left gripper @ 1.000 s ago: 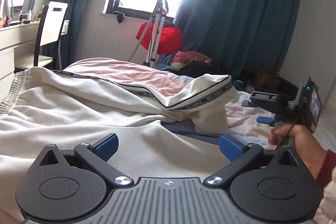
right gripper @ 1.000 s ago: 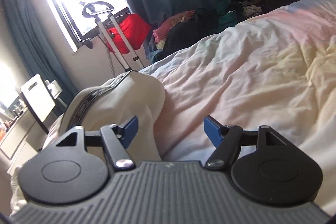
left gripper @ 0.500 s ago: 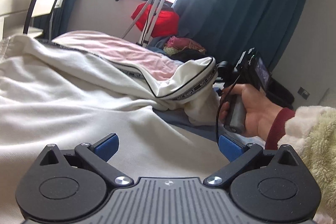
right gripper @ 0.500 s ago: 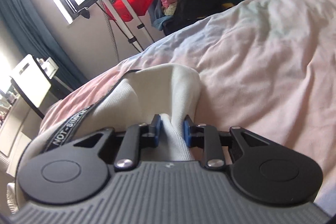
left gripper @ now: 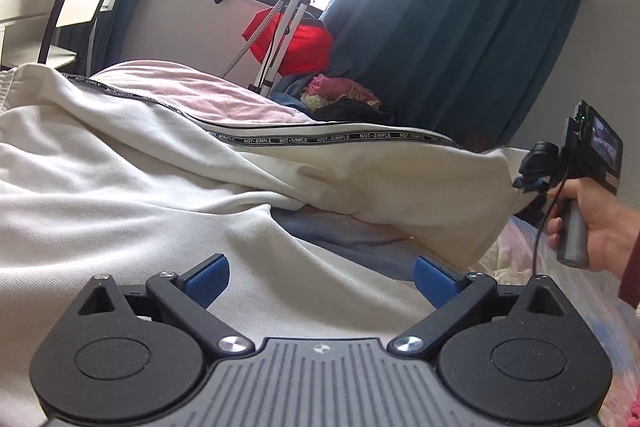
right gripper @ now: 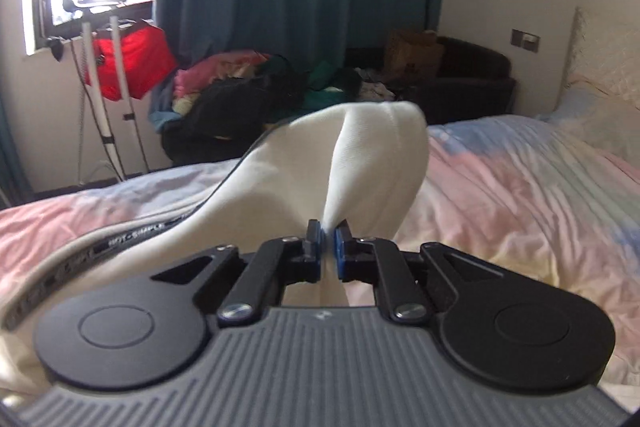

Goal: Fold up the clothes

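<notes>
From my left wrist, my left claw hovers wide apart over the cream trousers spread on the bed; my right hand lifts one leg end. From my right wrist, my right claw has just closed, pinching that cream fabric, raised above the bed.

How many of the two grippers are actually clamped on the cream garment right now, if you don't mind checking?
1. The right gripper pinches the cream garment at its lifted end; the left gripper is open above the cloth.
</notes>
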`<action>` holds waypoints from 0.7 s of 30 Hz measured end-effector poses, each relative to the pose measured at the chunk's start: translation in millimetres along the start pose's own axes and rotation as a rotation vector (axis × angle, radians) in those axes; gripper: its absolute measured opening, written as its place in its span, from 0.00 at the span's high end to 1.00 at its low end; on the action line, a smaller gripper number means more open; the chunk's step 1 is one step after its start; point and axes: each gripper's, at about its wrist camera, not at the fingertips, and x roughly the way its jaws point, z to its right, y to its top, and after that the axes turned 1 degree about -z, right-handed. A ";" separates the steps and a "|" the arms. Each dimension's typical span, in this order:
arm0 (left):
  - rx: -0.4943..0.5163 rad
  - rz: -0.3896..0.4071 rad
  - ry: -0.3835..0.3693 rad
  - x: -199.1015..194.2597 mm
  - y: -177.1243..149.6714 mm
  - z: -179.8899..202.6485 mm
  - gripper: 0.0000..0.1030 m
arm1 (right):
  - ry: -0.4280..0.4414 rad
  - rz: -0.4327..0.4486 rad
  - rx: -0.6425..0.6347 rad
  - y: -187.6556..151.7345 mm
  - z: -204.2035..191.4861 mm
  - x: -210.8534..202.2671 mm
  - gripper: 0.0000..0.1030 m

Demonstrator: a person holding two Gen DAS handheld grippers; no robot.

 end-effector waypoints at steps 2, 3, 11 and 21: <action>0.016 0.003 0.010 -1.5 -0.3 0.9 0.03 | 0.004 -0.054 0.076 -4.4 21.9 3.3 0.81; 0.020 0.003 0.013 -2.6 -0.4 1.0 0.03 | -0.009 -0.066 0.117 -9.0 32.1 2.9 0.75; 0.042 0.003 0.026 -8.0 -3.4 6.5 0.03 | 0.249 -0.042 0.369 -59.4 70.5 -17.4 0.15; 0.041 -0.041 0.058 10.5 -12.4 2.2 0.02 | 0.476 -0.319 0.779 -155.3 27.2 68.3 0.14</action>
